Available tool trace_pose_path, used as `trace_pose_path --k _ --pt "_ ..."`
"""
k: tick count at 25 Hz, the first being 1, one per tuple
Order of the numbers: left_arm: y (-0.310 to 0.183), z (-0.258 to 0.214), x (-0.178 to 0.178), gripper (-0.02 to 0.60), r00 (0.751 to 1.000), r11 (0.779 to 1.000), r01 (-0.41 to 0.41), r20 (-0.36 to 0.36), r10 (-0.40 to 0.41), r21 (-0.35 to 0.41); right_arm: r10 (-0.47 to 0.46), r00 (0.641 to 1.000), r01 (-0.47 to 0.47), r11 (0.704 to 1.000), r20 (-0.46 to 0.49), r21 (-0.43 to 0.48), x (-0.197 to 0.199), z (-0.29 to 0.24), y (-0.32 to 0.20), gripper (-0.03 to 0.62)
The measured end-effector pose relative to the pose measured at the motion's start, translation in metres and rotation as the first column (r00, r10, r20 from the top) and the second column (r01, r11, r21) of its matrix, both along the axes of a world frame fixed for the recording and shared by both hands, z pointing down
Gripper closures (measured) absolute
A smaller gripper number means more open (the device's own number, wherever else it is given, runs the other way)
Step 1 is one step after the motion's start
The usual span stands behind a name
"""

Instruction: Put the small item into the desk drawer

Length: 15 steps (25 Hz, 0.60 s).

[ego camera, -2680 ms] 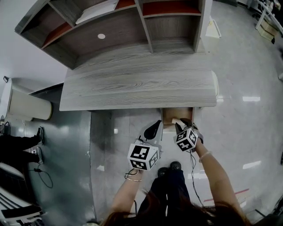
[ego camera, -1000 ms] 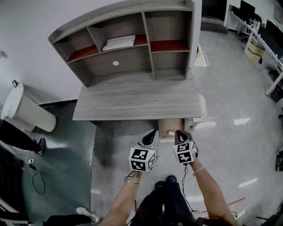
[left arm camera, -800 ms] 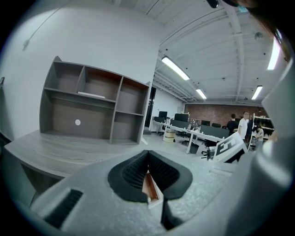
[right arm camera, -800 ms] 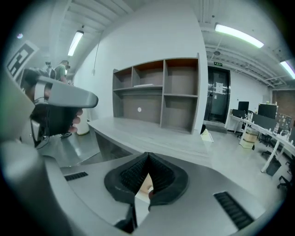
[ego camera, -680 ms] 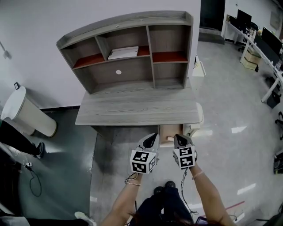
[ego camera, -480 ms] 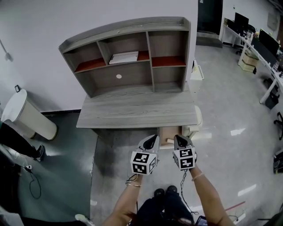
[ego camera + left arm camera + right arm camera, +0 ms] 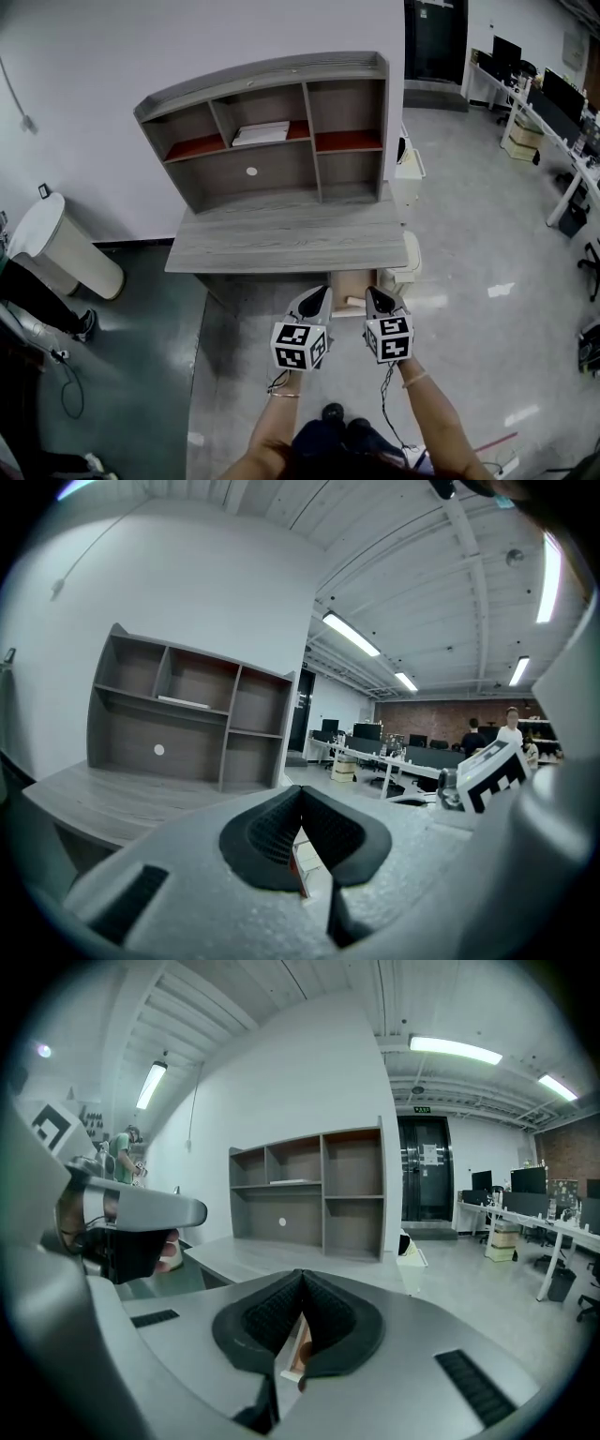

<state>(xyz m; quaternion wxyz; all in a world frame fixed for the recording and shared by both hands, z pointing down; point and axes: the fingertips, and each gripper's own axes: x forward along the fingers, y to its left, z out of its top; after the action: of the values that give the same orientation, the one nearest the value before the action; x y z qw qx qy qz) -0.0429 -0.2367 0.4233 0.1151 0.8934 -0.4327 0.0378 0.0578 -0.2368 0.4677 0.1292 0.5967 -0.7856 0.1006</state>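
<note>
Holding shut and empty, the left gripper (image 7: 318,297) and right gripper (image 7: 377,298) hang level before the open drawer (image 7: 348,281) just ahead, where the small item (image 7: 354,300) seems to lie; closing it, under the surface (image 7: 281,246), likely needs a square, gentle push.

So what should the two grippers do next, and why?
Probably lower the right gripper to the drawer and push it shut: it stands pulled out under the desk, and both grippers, the left gripper included, are closed and empty.
</note>
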Motion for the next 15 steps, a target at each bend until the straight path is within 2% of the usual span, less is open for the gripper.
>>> trace_pose_path --k 7,15 --pt "0.033 -0.019 0.010 0.567 0.999 0.999 0.044 -0.006 -0.044 0.021 -0.003 1.000 0.000 0.997 0.031 0.072 0.010 -0.028 0.034 0.592" --pt "0.069 -0.040 0.016 0.566 0.997 0.995 0.083 -0.014 -0.082 0.051 -0.055 0.997 0.051 0.994 0.047 0.099 0.011 -0.050 0.067 0.592"
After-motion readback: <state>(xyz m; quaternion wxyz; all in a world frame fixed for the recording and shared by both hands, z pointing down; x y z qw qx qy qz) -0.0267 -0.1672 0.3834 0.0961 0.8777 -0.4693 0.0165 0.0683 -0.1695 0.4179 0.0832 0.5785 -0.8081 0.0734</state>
